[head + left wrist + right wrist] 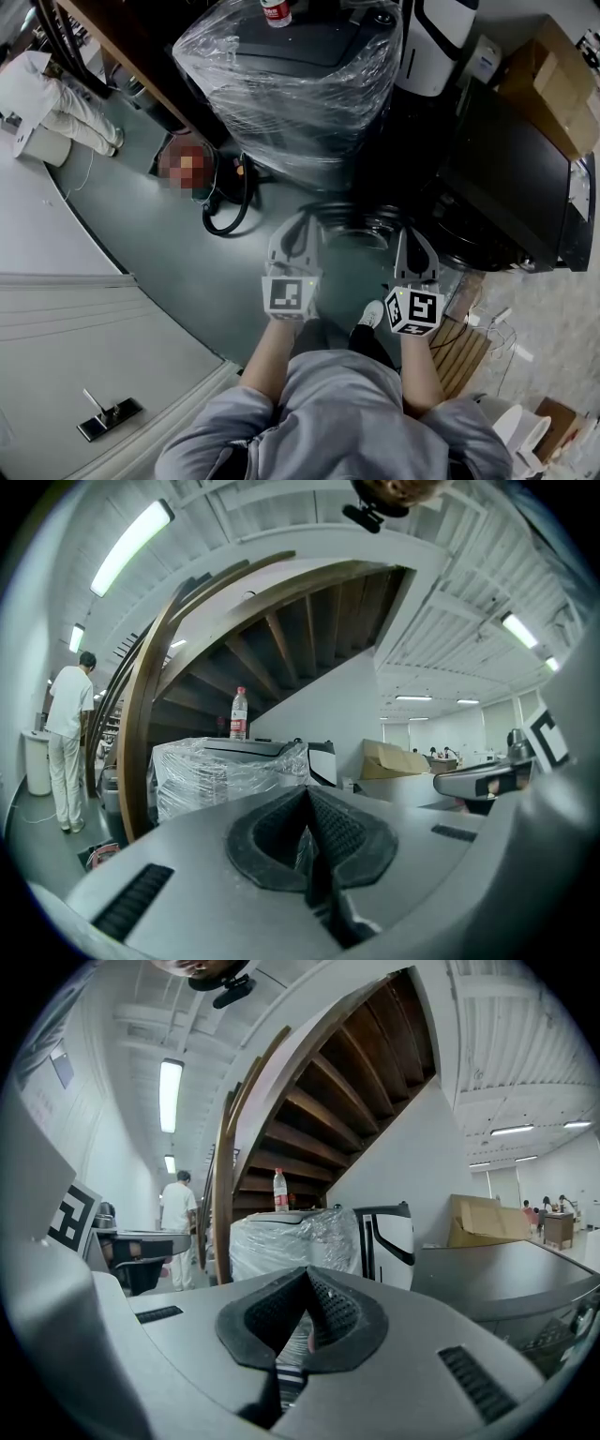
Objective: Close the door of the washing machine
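Observation:
The dark washing machine [511,183] stands at the right of the head view. Its round door [361,225] seems to stand swung out from the front, low in the shadow, just beyond and between my two grippers. My left gripper [298,227] is held level left of the door, jaws together on nothing [307,803]. My right gripper [413,239] is right of the door, also shut and empty [305,1288]. I cannot tell whether either touches the door. The machine's grey top [511,1279] shows in the right gripper view.
A plastic-wrapped machine [291,84] with a bottle [275,11] on top stands ahead, under a wooden staircase [319,1091]. A white appliance [441,42] and cardboard box [553,84] are behind the washer. A black cable [230,211] lies on the floor. A person [56,103] stands far left.

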`<state>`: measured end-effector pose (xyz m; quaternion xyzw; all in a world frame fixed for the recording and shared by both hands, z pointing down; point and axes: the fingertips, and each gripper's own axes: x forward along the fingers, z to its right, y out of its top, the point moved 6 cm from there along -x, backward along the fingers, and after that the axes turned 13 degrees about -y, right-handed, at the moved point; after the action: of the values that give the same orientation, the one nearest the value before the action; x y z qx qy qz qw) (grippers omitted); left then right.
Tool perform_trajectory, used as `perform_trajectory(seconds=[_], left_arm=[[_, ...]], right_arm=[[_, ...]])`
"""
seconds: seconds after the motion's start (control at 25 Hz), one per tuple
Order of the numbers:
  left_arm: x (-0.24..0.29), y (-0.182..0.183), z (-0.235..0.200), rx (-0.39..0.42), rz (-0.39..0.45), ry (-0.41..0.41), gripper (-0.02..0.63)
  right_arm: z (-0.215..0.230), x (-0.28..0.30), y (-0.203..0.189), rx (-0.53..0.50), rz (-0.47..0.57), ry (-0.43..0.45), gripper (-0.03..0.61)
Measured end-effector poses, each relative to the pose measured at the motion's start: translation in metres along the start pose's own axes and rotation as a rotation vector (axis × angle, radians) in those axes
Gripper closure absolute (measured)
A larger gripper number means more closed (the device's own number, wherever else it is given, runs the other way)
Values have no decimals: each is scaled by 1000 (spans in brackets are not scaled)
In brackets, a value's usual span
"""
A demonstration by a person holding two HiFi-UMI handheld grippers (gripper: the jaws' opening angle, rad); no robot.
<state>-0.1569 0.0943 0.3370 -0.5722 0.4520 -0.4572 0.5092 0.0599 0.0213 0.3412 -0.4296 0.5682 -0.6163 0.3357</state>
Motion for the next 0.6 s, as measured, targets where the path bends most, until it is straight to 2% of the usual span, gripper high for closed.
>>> perform_trajectory(seconds=[0.6], left_arm=[[22,-10,-19,22,21,-9,615]], right_arm=[[-3,30,-30,-34,-68,15,578]])
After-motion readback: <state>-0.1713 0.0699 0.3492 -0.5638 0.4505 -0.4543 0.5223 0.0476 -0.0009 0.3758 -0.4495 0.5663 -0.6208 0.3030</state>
